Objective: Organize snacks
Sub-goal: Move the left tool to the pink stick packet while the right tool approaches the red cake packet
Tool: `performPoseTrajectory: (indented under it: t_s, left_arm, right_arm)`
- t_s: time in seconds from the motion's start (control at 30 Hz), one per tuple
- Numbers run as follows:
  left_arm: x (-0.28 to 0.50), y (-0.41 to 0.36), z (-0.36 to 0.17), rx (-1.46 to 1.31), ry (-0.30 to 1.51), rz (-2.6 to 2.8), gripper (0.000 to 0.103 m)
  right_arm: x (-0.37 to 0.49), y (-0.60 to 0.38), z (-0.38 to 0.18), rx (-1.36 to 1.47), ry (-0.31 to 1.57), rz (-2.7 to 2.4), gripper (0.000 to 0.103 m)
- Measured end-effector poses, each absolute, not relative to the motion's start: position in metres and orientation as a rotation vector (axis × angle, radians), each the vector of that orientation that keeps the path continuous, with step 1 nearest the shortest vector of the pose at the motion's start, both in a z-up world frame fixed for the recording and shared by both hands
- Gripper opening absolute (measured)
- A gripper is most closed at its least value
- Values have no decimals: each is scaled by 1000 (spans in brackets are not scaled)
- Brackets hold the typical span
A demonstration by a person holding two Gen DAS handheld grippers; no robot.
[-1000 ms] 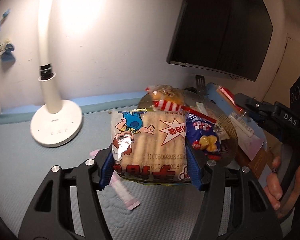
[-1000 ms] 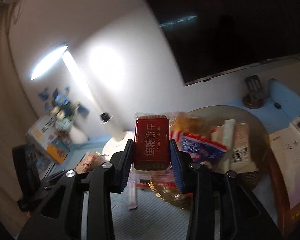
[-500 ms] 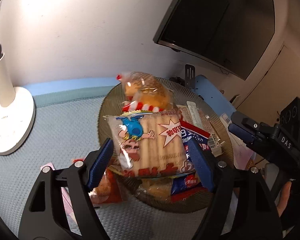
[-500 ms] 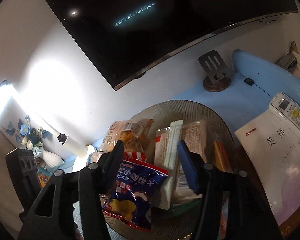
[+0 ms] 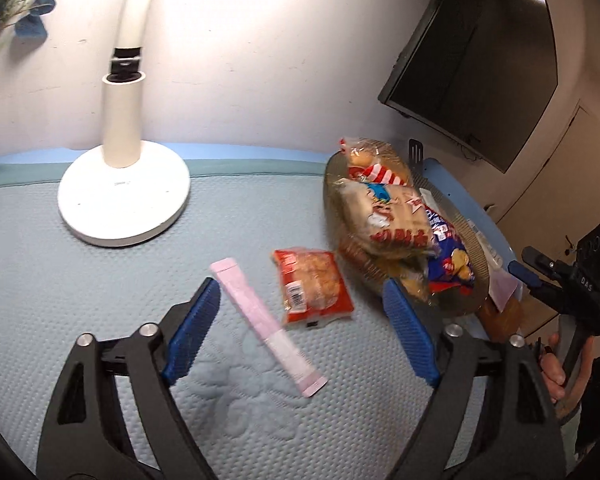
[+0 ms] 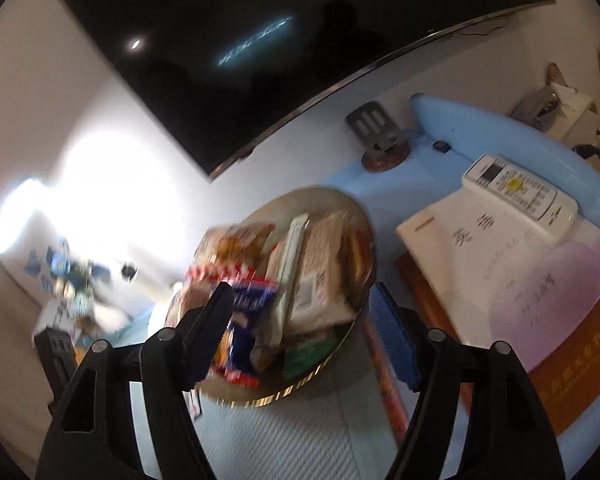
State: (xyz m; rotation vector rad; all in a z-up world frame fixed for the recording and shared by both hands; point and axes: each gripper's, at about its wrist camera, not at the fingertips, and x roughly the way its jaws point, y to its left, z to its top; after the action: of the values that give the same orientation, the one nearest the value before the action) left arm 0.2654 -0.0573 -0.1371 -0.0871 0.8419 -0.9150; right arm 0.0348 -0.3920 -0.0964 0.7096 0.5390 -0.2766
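Observation:
A round glass plate (image 5: pixel 474 280) at the right holds several snack packs, with a cartoon biscuit pack (image 5: pixel 388 220) on top. A pink stick sachet (image 5: pixel 260 316) and a red snack pack (image 5: pixel 312 284) lie on the blue mat. My left gripper (image 5: pixel 300 336) is open and empty, above the sachet and the red pack. In the right wrist view the plate (image 6: pixel 340 344) with its heap of snacks lies just beyond my right gripper (image 6: pixel 304 332), which is open and empty. The right gripper also shows in the left wrist view (image 5: pixel 528 272), beside the plate.
A white lamp base (image 5: pixel 124 204) stands at the back left of the mat (image 5: pixel 80 300). A white booklet (image 6: pixel 480 256) and a remote control (image 6: pixel 520 196) lie right of the plate. A dark screen (image 6: pixel 280 40) hangs on the wall behind.
My left gripper let go of the cartoon biscuit pack on the plate and pulled back left over the mat. My right gripper let go of the red biscuit pack and stays open by the plate.

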Motion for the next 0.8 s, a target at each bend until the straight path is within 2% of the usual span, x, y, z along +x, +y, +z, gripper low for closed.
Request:
performPoseTrajectory:
  t_s: [0.03, 0.2, 0.3, 0.53, 0.63, 0.7, 0.77, 0.8]
  left_arm:
    - [267, -47, -137, -89, 847, -906, 96]
    - [270, -21, -156, -40, 924, -811, 95]
    - [254, -33, -174, 87, 953, -820, 95]
    - [252, -87, -197, 41, 1021, -815, 94]
    - [250, -109, -204, 153, 989, -717, 83]
    - [245, -118, -206, 249, 950, -667, 67]
    - [242, -111, -204, 287, 925, -672, 43]
    - [245, -103, -204, 277, 929, -677, 35]
  right_arm:
    - [36, -379, -98, 681, 556, -251, 70]
    - [66, -303, -119, 554, 698, -88, 80]
    - [83, -267, -125, 492, 758, -37, 80]
    - [95, -231, -125, 452, 813, -14, 85]
    - [93, -233, -127, 486, 830, -42, 85]
    - [94, -238, -127, 507, 834, -65, 85]
    - [98, -239, -130, 527, 842, -92, 85]
    - [101, -241, -133, 546, 846, -100, 85]
